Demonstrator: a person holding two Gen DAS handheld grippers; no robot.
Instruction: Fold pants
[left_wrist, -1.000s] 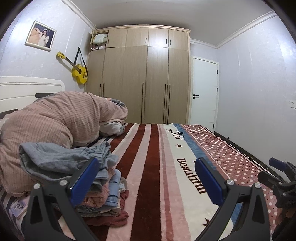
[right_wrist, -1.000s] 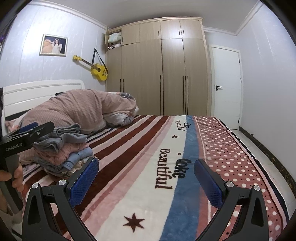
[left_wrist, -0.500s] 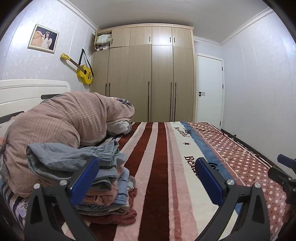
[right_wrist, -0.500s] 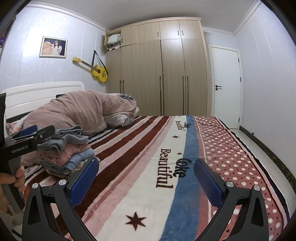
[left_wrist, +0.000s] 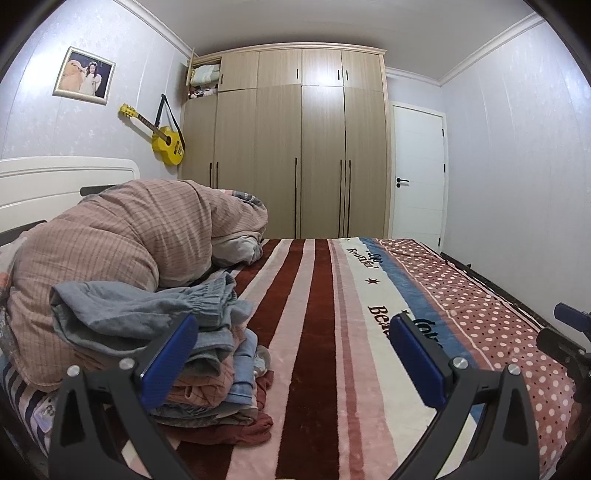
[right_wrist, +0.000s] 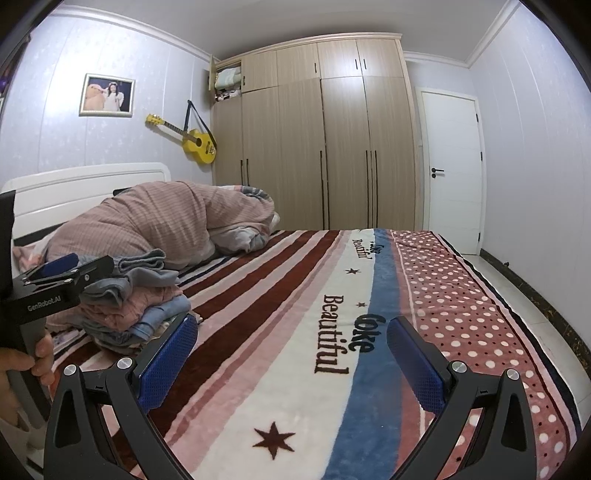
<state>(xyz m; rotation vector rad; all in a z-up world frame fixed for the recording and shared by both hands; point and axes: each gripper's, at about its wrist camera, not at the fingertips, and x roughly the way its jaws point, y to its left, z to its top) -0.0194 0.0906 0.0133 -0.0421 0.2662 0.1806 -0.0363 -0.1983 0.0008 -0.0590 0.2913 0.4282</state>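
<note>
A pile of clothes lies on the left side of the bed, with crumpled grey-blue pants (left_wrist: 140, 314) on top; the pile also shows in the right wrist view (right_wrist: 136, 295). My left gripper (left_wrist: 291, 354) is open and empty, hovering just in front of the pile, its left finger (left_wrist: 170, 358) close to the pants. My right gripper (right_wrist: 291, 358) is open and empty above the striped blanket (right_wrist: 295, 332), to the right of the pile. The left gripper's body shows in the right wrist view (right_wrist: 55, 288), held by a hand.
A bunched pink quilt (left_wrist: 129, 236) lies behind the pile against the white headboard (left_wrist: 55, 181). A wooden wardrobe (left_wrist: 295, 147) and white door (left_wrist: 417, 173) stand beyond the bed. The bed's right edge (right_wrist: 517, 295) drops to the floor.
My left gripper has swung left and slightly nearer the clothes pile. The right gripper has hardly moved. Both stay open.
</note>
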